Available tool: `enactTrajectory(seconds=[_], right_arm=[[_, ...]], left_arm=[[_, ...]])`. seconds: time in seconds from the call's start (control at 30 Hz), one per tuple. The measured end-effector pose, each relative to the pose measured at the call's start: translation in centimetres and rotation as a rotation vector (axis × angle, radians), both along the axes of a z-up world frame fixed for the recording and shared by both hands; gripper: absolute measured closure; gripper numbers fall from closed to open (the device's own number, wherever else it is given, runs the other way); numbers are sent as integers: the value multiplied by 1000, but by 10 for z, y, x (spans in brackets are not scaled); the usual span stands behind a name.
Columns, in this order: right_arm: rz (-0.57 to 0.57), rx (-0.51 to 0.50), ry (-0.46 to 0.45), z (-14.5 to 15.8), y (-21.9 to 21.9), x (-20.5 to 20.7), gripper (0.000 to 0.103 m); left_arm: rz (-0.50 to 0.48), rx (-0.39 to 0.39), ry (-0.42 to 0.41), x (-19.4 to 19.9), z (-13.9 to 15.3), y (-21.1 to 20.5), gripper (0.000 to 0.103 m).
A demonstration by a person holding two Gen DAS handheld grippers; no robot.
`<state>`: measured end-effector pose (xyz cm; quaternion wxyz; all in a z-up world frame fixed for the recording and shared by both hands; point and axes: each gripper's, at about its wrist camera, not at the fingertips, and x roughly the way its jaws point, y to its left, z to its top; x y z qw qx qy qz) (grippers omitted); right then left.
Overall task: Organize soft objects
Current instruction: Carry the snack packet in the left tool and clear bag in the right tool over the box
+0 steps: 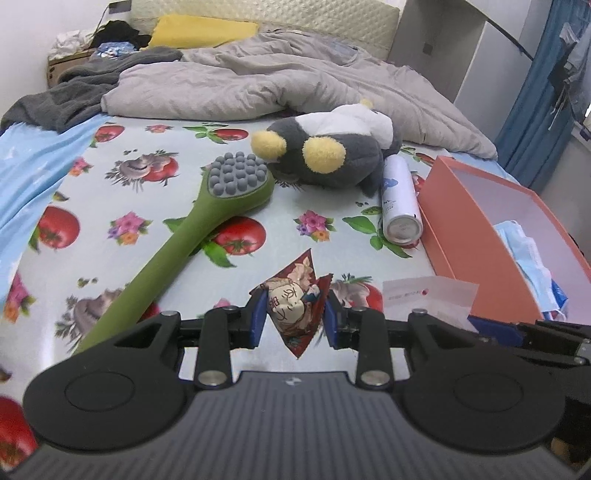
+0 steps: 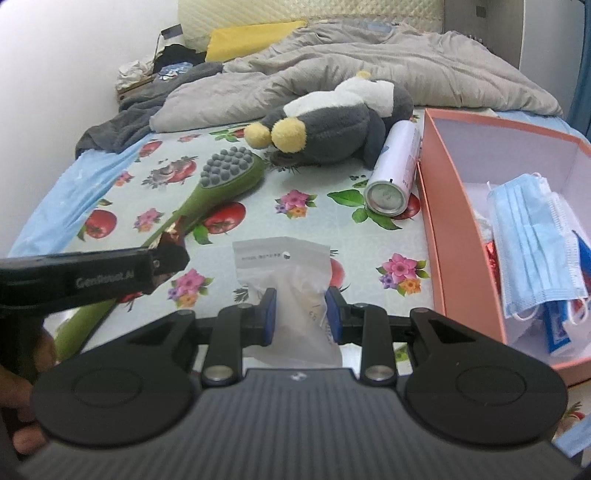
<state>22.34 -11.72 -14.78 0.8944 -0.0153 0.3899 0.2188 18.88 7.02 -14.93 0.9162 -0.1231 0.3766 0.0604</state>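
My left gripper (image 1: 293, 319) is shut on a small red printed pouch (image 1: 297, 306), held above the bedsheet. It also shows from the side at the left of the right wrist view, the left gripper (image 2: 168, 254) with the pouch's corner sticking out. My right gripper (image 2: 301, 314) is shut on a white plastic bag (image 2: 284, 273), lifted over the sheet. A grey, white and yellow plush toy (image 1: 332, 147) (image 2: 332, 125) lies further back on the bed. An open pink box (image 1: 480, 229) (image 2: 454, 229) at the right holds blue face masks (image 2: 532, 236).
A green massage brush (image 1: 192, 229) (image 2: 221, 184) lies diagonally on the tomato-print sheet. A white spray can (image 1: 399, 199) (image 2: 395, 170) rests beside the box. A grey duvet (image 1: 258, 85), a dark blanket (image 1: 74, 92) and a yellow pillow (image 1: 203, 31) fill the back of the bed.
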Motion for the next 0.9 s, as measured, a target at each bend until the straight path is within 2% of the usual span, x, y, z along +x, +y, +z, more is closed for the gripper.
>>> enactTrajectory(seconds=[0.4, 0.9], right_arm=[[19, 9, -23, 28, -12, -23, 71], [10, 81, -120, 91, -36, -15, 71]], left_arm=[[3, -26, 3, -42, 27, -17, 66], [-48, -36, -87, -30, 97, -40, 66]])
